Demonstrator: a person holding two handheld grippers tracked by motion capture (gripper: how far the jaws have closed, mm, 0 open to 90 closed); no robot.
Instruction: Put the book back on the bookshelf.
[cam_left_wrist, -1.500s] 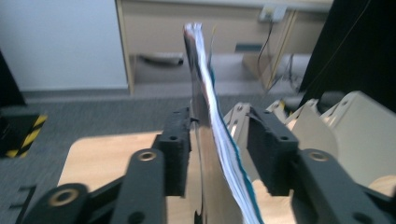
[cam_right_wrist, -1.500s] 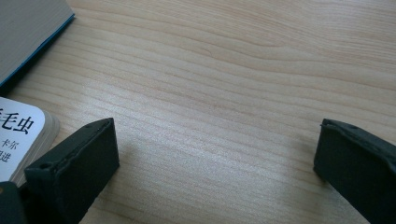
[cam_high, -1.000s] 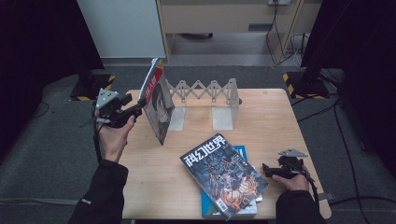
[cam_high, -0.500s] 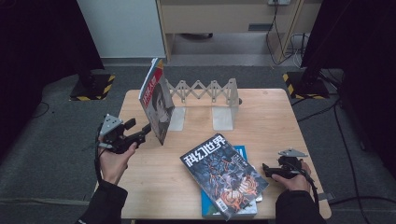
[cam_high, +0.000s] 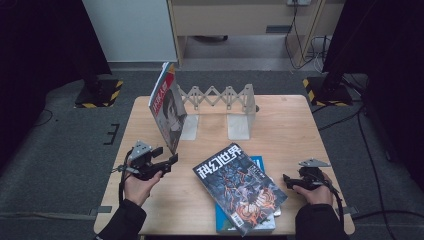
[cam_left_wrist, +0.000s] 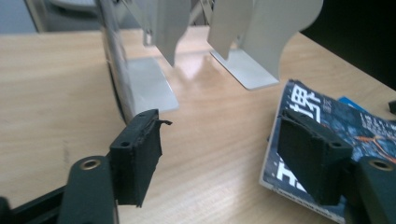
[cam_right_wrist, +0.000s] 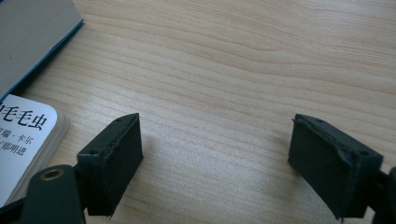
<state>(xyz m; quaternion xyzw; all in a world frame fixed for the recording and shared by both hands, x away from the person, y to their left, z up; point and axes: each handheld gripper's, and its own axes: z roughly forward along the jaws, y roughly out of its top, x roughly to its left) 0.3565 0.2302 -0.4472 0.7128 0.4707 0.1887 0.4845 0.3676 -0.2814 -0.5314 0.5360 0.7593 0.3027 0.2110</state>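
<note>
Nearest the person, low in the high view: left gripper (cam_high: 167, 162), black with a grey three-cornered top plate, held just above the light wooden table (cam_high: 290, 125). Fingers (cam_left_wrist: 137, 154) stand apart with nothing between them; they have just been opening. The gripper points at the foot of the upright magazine.

Right gripper (cam_high: 289, 180), same make, rests near the table's right front edge. Its own view shows the fingers (cam_right_wrist: 112, 154) parted over bare wood, gripping nothing; they have just been closing.

Between the two hands: dark glossy magazine with large white characters on its cover (cam_high: 240, 187), lying flat and askew on a blue-edged book (cam_high: 260, 165). The right gripper view adds the book's grey page edge and, below it, the rounded corner of a white cover with black characters (cam_right_wrist: 23, 128). The left gripper view gives the magazine's near corner (cam_left_wrist: 322, 116).

Farther back: red-and-white magazine with a portrait cover (cam_high: 167, 112), standing tilted against the left plate of a white metal expanding bookend rack (cam_high: 220, 97). The left gripper view shows its thin lower edge (cam_left_wrist: 116, 70) meeting the rack's flat base plate (cam_left_wrist: 149, 86).
</note>
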